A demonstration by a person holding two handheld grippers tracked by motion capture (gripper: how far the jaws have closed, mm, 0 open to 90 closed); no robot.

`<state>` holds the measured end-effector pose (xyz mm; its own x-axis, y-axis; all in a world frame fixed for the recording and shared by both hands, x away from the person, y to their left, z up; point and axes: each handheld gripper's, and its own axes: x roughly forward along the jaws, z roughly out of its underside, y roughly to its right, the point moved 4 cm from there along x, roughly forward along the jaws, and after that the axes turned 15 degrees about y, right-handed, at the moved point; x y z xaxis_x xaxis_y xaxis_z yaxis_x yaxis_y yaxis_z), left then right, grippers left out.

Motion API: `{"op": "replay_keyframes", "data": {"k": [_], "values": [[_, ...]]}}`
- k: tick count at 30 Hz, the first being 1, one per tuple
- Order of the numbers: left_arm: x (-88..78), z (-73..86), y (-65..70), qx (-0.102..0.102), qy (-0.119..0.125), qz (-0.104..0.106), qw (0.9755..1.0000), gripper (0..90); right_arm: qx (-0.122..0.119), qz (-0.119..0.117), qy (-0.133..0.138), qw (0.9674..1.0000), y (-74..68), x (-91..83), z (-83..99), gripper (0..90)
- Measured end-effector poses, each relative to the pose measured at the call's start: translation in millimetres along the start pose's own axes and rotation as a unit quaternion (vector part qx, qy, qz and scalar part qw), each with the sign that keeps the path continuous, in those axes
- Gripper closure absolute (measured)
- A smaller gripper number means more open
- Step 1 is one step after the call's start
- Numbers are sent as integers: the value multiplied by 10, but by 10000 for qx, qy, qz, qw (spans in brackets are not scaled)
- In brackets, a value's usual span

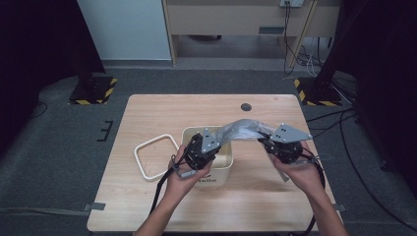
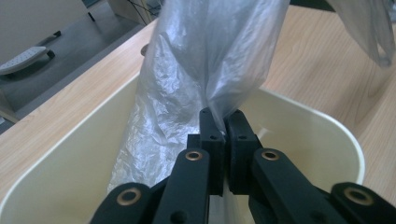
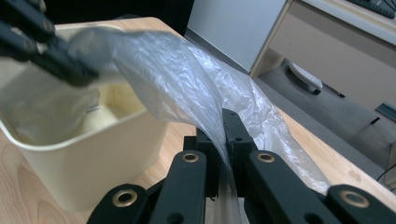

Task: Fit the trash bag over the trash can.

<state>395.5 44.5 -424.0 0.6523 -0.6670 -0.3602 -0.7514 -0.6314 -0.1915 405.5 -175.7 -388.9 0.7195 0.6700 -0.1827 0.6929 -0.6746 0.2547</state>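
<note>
A cream plastic bin (image 1: 219, 169) stands near the middle of the wooden table. A clear plastic bag (image 1: 243, 129) stretches in an arc between both grippers above the bin's right side. My left gripper (image 1: 200, 147) hangs over the bin's mouth, shut on one part of the bag (image 2: 205, 56), with the jaws (image 2: 225, 123) just above the bin's rim (image 2: 327, 123). My right gripper (image 1: 280, 145) is to the right of the bin, shut on another part of the bag (image 3: 177, 79) at its jaw tips (image 3: 223, 126). The bin (image 3: 93, 154) and the left gripper (image 3: 70, 70) show in the right gripper view.
A white square ring (image 1: 155, 155) lies flat on the table left of the bin. A dark round hole (image 1: 246, 106) marks the table's far side. Grey floor surrounds the table, with striped stand bases (image 1: 93, 91) behind.
</note>
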Motion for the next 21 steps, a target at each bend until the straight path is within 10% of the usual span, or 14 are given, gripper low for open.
{"op": "replay_keyframes", "data": {"k": [5,13,21], "values": [[6,24,17,48,-8,13,10000,832,-102,-80,43,9999,-39,67,-141,883],[-87,-42,-49,224,277,-215,9991,443,-332,-223,-71,9992,-108,136,-213,890],[-165,-228,-76,398,506,-143,9978,398,-441,-312,-197,9983,-128,163,-199,891]]}}
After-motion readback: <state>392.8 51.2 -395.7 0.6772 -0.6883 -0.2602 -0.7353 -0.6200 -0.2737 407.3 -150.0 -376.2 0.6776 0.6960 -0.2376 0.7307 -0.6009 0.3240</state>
